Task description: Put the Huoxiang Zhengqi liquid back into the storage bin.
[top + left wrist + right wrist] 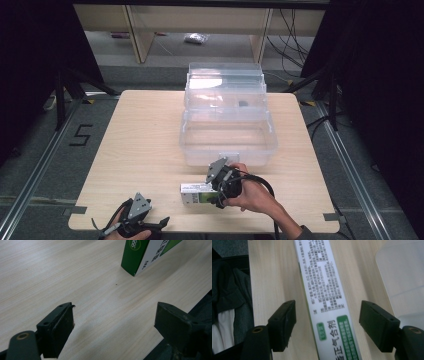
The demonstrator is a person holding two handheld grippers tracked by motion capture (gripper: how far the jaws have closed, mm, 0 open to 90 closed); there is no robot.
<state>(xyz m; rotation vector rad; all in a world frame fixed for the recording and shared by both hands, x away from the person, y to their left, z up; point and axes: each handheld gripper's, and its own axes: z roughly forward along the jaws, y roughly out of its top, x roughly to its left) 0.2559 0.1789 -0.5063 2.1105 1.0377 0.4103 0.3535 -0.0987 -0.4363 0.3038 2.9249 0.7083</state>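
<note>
Pale wood grain covers the one tabletop point(145, 135), and two grippers work at its near edge. The left gripper point(157, 222) sits nearest, low at the front left rim, its jaws spread wide with bare wood between them in the left gripper view point(115, 322). A little farther in, the right gripper point(212, 192) hovers over a single white and green carton point(196, 194) that lies flat on the tabletop; in the right gripper view point(327, 325) its jaws stand open on either side of the carton point(325, 297), apart from it. The left gripper view catches one corner of that carton point(146, 255) ahead. Just beyond the carton stands one clear plastic box point(227, 135), open, with stepped trays rising toward the far edge. A small dark item point(243, 104) lies in its upper tray.
</note>
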